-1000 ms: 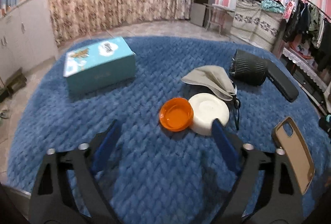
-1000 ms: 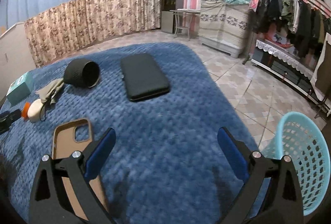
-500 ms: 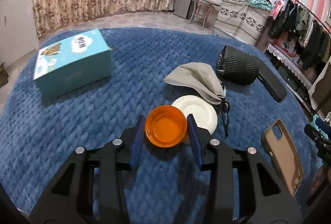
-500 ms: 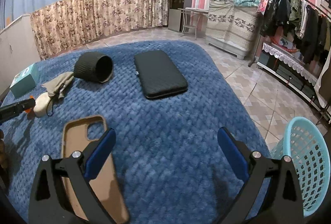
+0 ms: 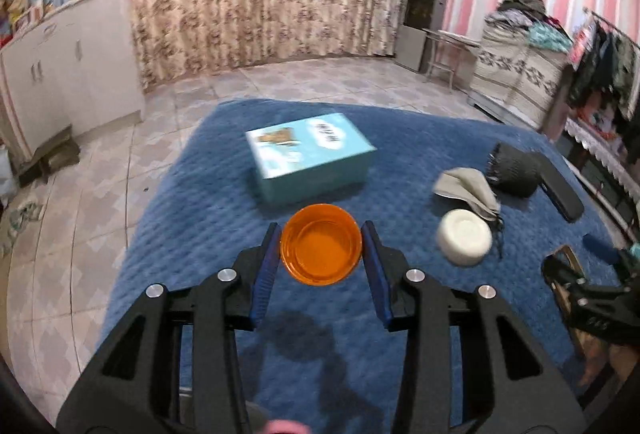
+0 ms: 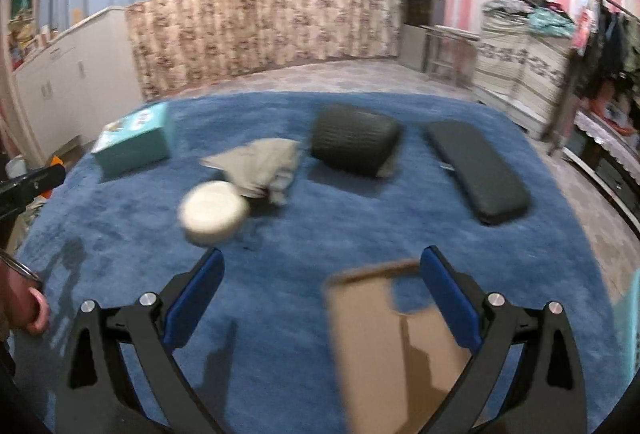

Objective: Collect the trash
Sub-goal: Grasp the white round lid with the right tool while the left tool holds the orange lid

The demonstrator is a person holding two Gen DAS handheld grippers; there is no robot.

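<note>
Orange plastic lid [image 5: 320, 245] is clamped between the blue pads of the left gripper [image 5: 320, 250], jaws pulled in to about a medium gap with a pad pressing each side of the rim; it's held up off the blue quilted blanket [image 5: 200, 201]; teal box [image 5: 310, 153] sits just beyond the fingertips, white round lid [image 5: 464, 237] off to the right of that gripper with a grey cloth [image 5: 466, 185] touching it and a black pouch [image 5: 512, 169] past that; right gripper [image 6: 320, 286] is spread wide and gripping nothing; tan phone case [image 6: 392, 338] lies on the blanket low between its fingers, nearer the right finger, though it's too blurry to say if they touch; black flat case [image 6: 476, 169] is further out on the right.
</note>
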